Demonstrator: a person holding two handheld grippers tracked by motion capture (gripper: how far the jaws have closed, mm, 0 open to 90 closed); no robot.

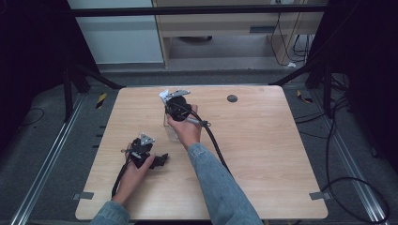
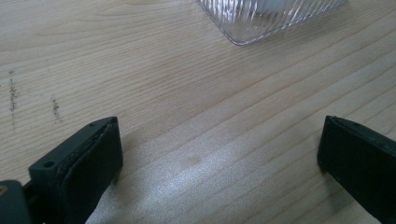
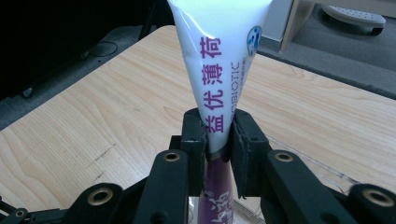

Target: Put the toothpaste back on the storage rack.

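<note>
Toothpaste tube [image 3: 223, 70], white with purple lettering, stands pinched in the right claw [image 3: 219, 140]; both black jaws press flat against its narrow waist, the wide crimped white end fanning out above them and a purple stretch running down below. Under the jaws a clear ribbed glass container [image 3: 322, 172] shows its rim, and the tube's lower end seems to reach down into it, though that part is half hidden. In the high view the right claw [image 1: 174, 104] sits just past the middle of the table [image 1: 263, 159], toward 12 o'clock, with the tube's white tip [image 1: 163, 95] poking out at its far side and the glass container [image 1: 170, 131] below the hand. The left claw [image 1: 159, 160] rests at about 8 o'clock from the container, near it but apart. Its jaws stand wide with bare wood between them, a corner of the ribbed glass [image 2: 261, 18] lying at 12 o'clock ahead.
</note>
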